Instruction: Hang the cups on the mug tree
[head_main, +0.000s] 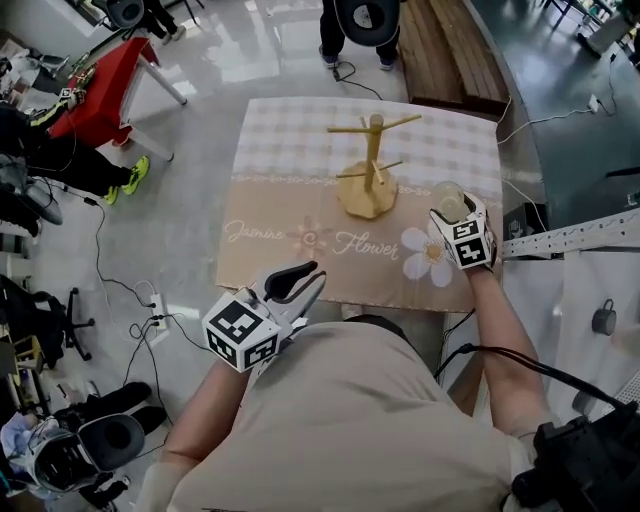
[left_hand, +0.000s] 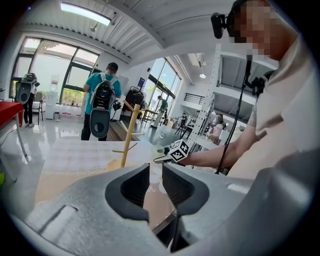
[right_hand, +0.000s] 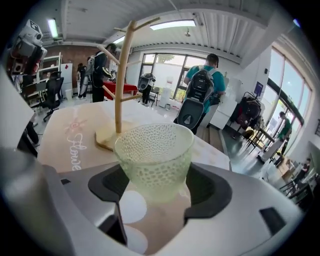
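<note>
Right hand-held gripper (right_hand: 156, 186) clamped wide across the green dimpled cup (right_hand: 154, 152), upright between its jaws, apparently clear of the table (head_main: 290, 150). Mug tree (right_hand: 121, 75) ahead, slightly left, pegs bare. Left hand-held gripper (left_hand: 156, 186) empty, jaws barely apart. Best to locate the handle, not visible, then tilt and thread it onto a peg without nudging the trunk.

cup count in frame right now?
1: a clear dimpled glass cup held between the right gripper's jaws, right of the mug tree. The tree is bare; none seems hidden.
</note>
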